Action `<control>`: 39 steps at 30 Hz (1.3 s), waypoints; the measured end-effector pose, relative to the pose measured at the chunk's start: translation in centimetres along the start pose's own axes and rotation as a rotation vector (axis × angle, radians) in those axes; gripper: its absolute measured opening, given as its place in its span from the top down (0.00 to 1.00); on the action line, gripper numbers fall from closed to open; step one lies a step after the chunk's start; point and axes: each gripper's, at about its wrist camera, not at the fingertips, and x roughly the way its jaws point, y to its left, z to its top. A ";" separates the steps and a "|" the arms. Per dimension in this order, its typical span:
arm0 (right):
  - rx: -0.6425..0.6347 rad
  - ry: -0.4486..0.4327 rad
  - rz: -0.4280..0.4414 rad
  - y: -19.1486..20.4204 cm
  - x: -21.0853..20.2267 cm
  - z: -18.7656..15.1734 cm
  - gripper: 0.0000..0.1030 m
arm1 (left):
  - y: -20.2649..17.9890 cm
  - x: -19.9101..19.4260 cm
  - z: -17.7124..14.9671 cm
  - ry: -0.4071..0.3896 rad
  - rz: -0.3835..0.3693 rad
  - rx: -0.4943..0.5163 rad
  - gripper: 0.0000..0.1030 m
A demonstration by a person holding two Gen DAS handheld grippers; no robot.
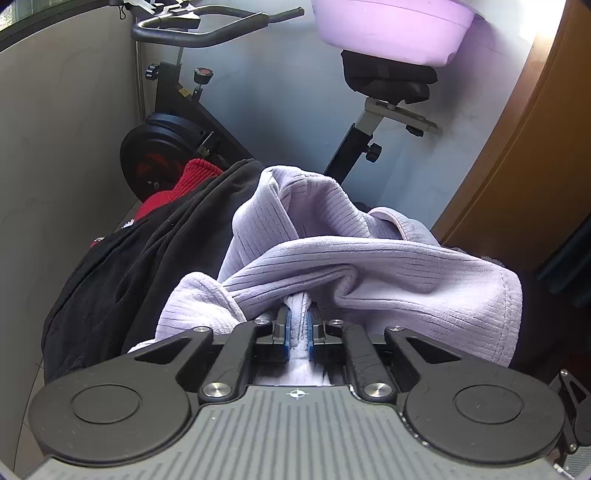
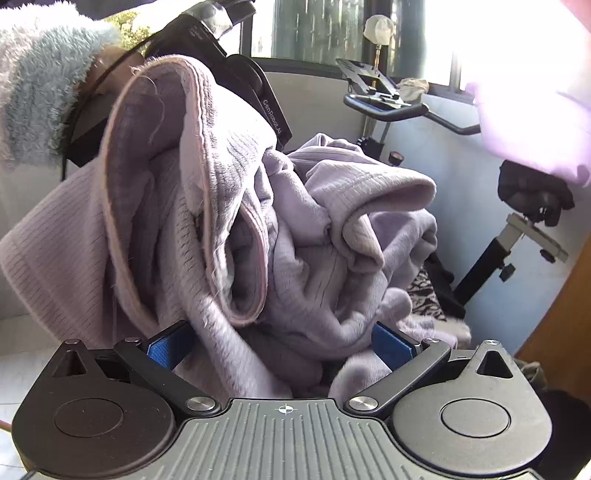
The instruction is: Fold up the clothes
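A lilac ribbed fleece garment [image 1: 369, 266] lies bunched in front of me. In the left wrist view my left gripper [image 1: 299, 314] is shut on a fold of it, with the cloth pinched between the blue pads [image 1: 287, 328]. The right wrist view shows the same garment [image 2: 303, 229] hanging in thick folds from above. My right gripper [image 2: 280, 343] is open, its blue pads [image 2: 168, 349] far apart; loose cloth bulges between them. A hand in a fluffy sleeve [image 2: 40, 77] holds the other gripper's black body [image 2: 271, 110] at the upper left, where the garment hangs from.
A black garment [image 1: 122, 266] and a red knit piece [image 1: 177, 188] lie left of the lilac one. Behind stands an exercise bike [image 1: 173, 122] with a lilac basin [image 1: 395, 26] on its saddle. A wooden panel [image 1: 524, 158] closes the right side; a grey wall [image 1: 55, 129] the left.
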 end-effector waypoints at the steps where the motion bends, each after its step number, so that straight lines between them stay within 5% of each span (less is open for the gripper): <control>1: -0.002 0.010 -0.011 0.0 0.9 0.5 0.01 | 0.1 -0.1 0.0 -0.003 -0.003 -0.008 0.90; 4: 0.019 0.077 0.004 -0.3 3.8 2.0 0.01 | 0.0 -1.4 -0.1 -0.025 -0.021 -0.006 0.83; 6: 0.054 0.086 0.020 -0.7 4.3 2.5 0.16 | 0.1 -3.4 0.0 -0.046 -0.074 -0.001 0.58; 8: 0.089 0.094 0.035 -1.1 4.7 3.0 0.24 | 0.8 -6.3 0.0 -0.090 -0.159 -0.026 0.15; 12: 0.250 0.100 0.082 -3.3 4.9 3.4 0.40 | 3.8 -11.0 -1.1 -0.177 -0.211 -0.109 0.09; 16: 0.347 0.122 0.111 -4.9 5.0 3.2 0.43 | 6.5 -11.9 -3.9 -0.203 -0.138 -0.193 0.08; 21: 0.407 0.143 0.128 -5.8 5.1 3.4 0.43 | 6.9 -11.9 -9.1 -0.189 -0.214 -0.317 0.08; 25: 0.417 0.151 0.131 -6.0 5.2 3.7 0.43 | 5.4 -11.6 -13.6 -0.131 -0.322 -0.279 0.06; 29: 0.421 0.159 0.133 -6.2 5.5 3.8 0.43 | 1.4 -8.3 -16.9 0.033 -0.351 -0.084 0.05; 31: 0.417 0.162 0.134 -6.1 5.5 3.8 0.42 | 0.1 -6.3 -17.5 0.104 -0.297 -0.012 0.15; 32: 0.416 0.164 0.134 -6.1 5.5 3.8 0.42 | -0.6 -5.3 -17.8 0.139 -0.268 0.023 0.55; 34: 0.405 0.167 0.133 -6.1 5.5 3.9 0.42 | -0.3 -5.1 -17.8 0.174 -0.302 0.001 0.89; 39: 0.379 0.162 0.131 -5.7 5.2 3.8 0.41 | 0.7 -12.2 -16.0 -0.095 -0.289 -0.035 0.92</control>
